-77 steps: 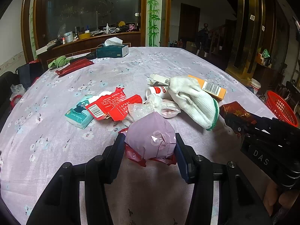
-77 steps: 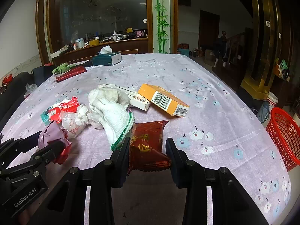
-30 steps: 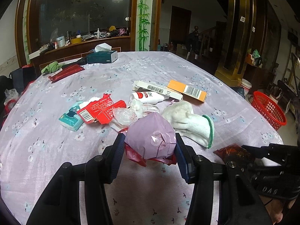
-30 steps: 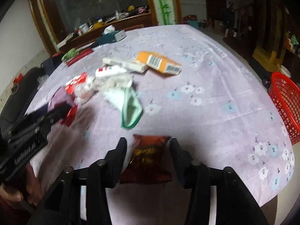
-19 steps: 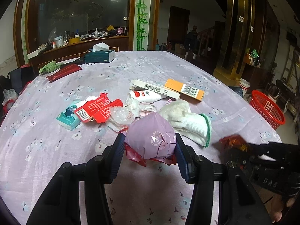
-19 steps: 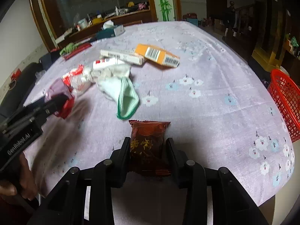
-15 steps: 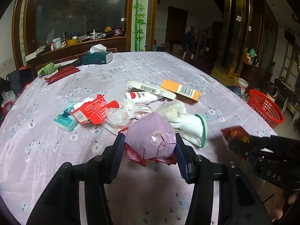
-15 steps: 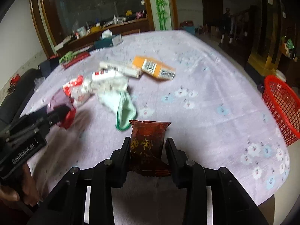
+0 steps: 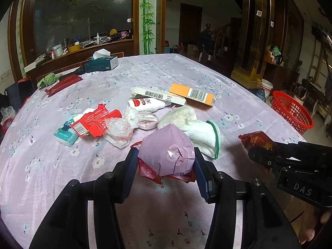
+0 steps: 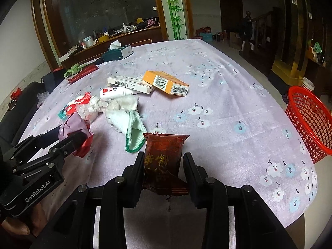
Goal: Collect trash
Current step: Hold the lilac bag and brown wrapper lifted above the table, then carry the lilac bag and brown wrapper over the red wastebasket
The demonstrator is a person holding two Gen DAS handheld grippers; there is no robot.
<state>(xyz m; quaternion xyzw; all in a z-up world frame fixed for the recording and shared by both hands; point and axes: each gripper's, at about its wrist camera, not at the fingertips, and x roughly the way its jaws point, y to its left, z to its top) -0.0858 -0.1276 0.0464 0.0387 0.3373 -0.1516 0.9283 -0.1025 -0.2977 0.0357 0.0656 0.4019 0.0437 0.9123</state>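
My left gripper (image 9: 166, 157) is shut on a crumpled purple bag (image 9: 168, 147) with a red wrapper (image 9: 149, 171) bunched beneath it, held just above the flowered tablecloth. A dark red snack packet (image 10: 164, 147) is pinched upright in my shut right gripper (image 10: 164, 161), clear of the cloth. In the left wrist view the right gripper (image 9: 257, 151) and its packet (image 9: 255, 140) show at the right. More trash lies mid-table: a white glove (image 9: 197, 128), an orange box (image 9: 192, 94), a white carton (image 9: 157, 94), a white tube (image 9: 145, 104), red wrappers (image 9: 93, 120) and clear plastic (image 9: 120, 128).
A red mesh basket (image 10: 309, 120) stands on the floor past the table's right edge. A teal tissue pack (image 9: 65, 133) lies beside the wrappers. A tissue box (image 9: 101, 64), a green rag (image 9: 47, 79) and a long red packet (image 9: 64, 85) are at the far end.
My right gripper's jaws closed onto the snack packet and raised it off the cloth. The left gripper kept its hold on the purple bag with little movement.
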